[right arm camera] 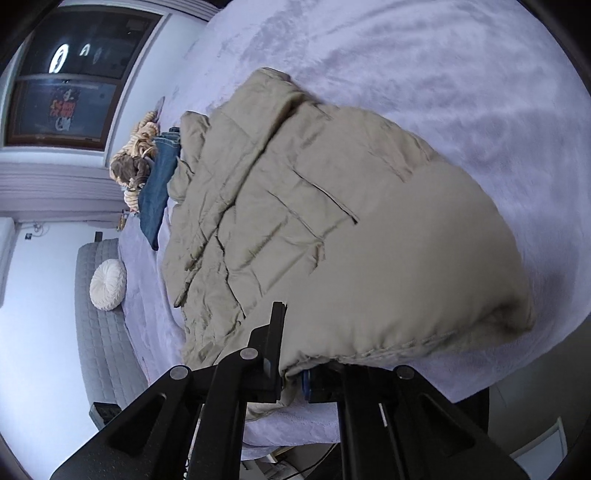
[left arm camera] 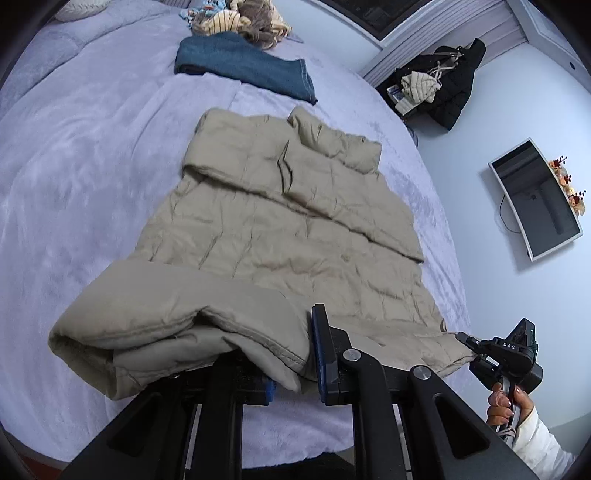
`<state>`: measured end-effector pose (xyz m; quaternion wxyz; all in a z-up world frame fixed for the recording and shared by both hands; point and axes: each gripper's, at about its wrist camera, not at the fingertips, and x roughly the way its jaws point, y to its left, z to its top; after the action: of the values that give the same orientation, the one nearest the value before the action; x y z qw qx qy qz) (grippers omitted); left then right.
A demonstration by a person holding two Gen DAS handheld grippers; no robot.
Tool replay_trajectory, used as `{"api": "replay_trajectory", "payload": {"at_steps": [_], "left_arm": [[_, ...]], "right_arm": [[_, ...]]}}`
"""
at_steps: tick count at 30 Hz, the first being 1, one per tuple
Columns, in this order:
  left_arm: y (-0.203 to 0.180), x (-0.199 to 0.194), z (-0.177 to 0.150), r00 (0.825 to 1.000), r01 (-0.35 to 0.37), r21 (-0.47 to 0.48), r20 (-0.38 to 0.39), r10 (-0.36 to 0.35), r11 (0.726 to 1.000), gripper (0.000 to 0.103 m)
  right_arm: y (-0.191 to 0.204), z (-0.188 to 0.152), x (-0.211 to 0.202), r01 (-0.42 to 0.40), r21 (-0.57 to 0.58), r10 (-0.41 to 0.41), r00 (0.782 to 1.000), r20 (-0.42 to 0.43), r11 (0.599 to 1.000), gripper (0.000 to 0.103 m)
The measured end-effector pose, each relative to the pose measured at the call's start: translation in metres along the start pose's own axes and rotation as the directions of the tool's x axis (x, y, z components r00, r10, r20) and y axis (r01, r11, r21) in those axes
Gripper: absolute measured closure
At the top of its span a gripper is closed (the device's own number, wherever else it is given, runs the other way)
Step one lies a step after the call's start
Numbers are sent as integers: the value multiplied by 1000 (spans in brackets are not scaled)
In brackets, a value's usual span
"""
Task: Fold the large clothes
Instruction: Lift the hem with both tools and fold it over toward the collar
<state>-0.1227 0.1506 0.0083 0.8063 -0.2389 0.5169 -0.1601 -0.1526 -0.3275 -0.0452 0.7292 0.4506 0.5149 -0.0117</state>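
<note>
A beige puffer jacket [left arm camera: 280, 218] lies spread on the lavender bed, sleeves folded across its front, collar at the far end. My left gripper [left arm camera: 291, 365] is shut on the jacket's near hem corner, which is lifted and bunched over its left finger. My right gripper [right arm camera: 295, 373] is shut on the other hem corner; in the left wrist view it shows at the lower right [left arm camera: 465, 338], pinching the hem edge. In the right wrist view the jacket [right arm camera: 332, 229] bulges up over the fingers.
Folded blue jeans [left arm camera: 247, 66] and a pile of clothes [left arm camera: 240, 18] lie at the far end of the bed [left arm camera: 74, 166]. A dark coat [left arm camera: 450, 85] and a monitor [left arm camera: 535, 206] stand off the bed's right side. A white round cushion [right arm camera: 108, 283] sits by the headboard.
</note>
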Motion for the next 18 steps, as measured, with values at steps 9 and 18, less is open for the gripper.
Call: {"api": "replay_trajectory", "payload": {"at_steps": [9, 18], "left_arm": [[-55, -2, 100, 980, -48, 86, 197, 31, 995, 85], [-70, 54, 194, 944, -161, 63, 302, 135, 985, 85]], "right_arm": [[104, 86, -14, -27, -272, 45, 997, 57, 962, 96], [180, 196, 42, -24, -446, 35, 999, 16, 894, 96]]}}
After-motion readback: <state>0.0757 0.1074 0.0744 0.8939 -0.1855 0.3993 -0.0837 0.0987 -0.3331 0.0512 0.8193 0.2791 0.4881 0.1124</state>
